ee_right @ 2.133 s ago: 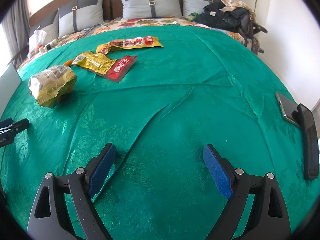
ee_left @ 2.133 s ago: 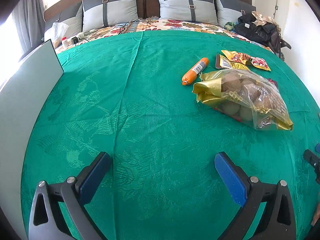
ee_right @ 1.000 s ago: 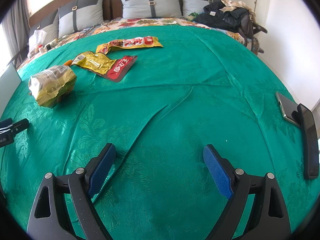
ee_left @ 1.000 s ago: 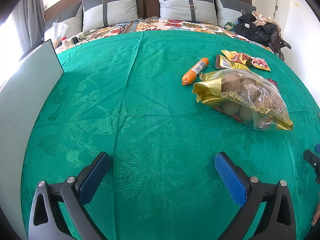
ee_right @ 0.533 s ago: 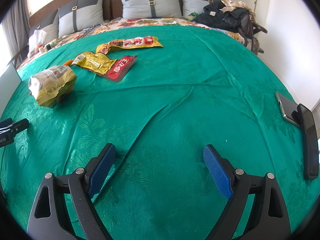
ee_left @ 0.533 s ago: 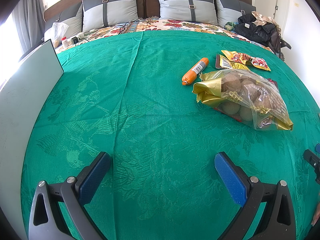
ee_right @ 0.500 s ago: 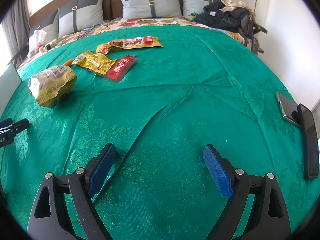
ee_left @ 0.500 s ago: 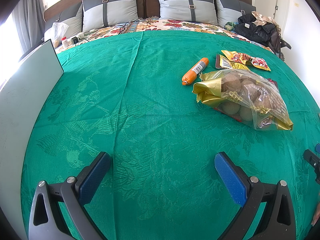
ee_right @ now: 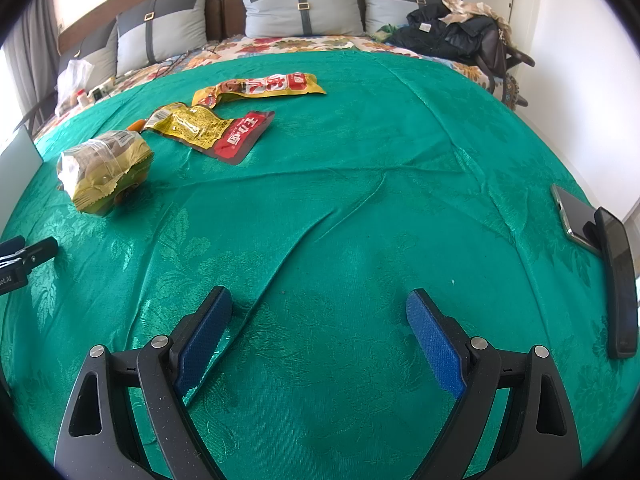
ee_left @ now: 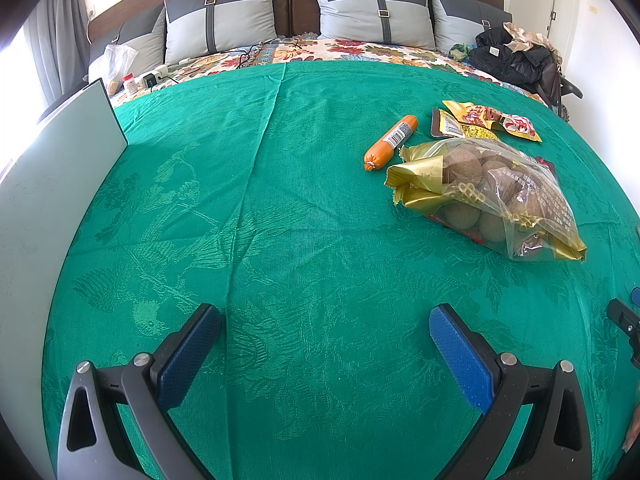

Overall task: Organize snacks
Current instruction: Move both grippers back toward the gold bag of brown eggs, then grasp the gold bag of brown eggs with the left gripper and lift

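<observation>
Snacks lie on a green bedspread point(ee_left: 280, 200). A clear and gold bag of round brown pastries point(ee_left: 496, 196) lies right of centre in the left wrist view, an orange sausage stick point(ee_left: 390, 142) just beyond it. The bag also shows in the right wrist view point(ee_right: 104, 170). A yellow and red packet point(ee_right: 216, 130) and a longer yellow packet point(ee_right: 260, 86) lie further back. My left gripper point(ee_left: 326, 316) is open and empty, low over the cloth. My right gripper point(ee_right: 318, 302) is open and empty, near the bed's front.
A white board point(ee_left: 48, 184) stands at the bed's left edge. Two phones point(ee_right: 600, 248) lie at the right edge. Grey pillows point(ee_left: 372, 8) line the headboard. Dark clothes point(ee_right: 452, 32) are piled at the back right. A fold point(ee_right: 320, 224) runs through the cloth.
</observation>
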Tool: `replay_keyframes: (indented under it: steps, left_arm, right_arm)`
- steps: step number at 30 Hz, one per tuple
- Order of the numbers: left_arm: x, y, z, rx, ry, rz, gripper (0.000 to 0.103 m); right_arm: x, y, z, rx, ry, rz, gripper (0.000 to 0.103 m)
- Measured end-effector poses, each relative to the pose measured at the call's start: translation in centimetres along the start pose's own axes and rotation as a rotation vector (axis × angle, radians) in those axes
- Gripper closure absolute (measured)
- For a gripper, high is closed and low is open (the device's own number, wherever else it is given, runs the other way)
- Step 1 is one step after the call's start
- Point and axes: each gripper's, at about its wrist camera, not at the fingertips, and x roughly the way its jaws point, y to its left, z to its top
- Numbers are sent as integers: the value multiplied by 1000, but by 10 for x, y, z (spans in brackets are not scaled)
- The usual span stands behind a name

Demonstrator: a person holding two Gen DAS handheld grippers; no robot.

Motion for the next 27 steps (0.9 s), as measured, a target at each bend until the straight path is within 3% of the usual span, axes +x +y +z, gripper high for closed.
replay_keyframes:
  steps: [23, 25, 27]
  left_arm:
    - [0, -1, 0, -6, 0, 2, 0]
    - [-1, -3, -1, -36, 37, 23, 0]
    - [-6, -7, -2, -82, 130, 39, 1]
  right_arm:
    - [0, 0, 0, -1, 0, 1, 12]
    - [0, 0, 0, -1, 0, 2, 12]
    - [0, 0, 0, -1, 0, 2, 12]
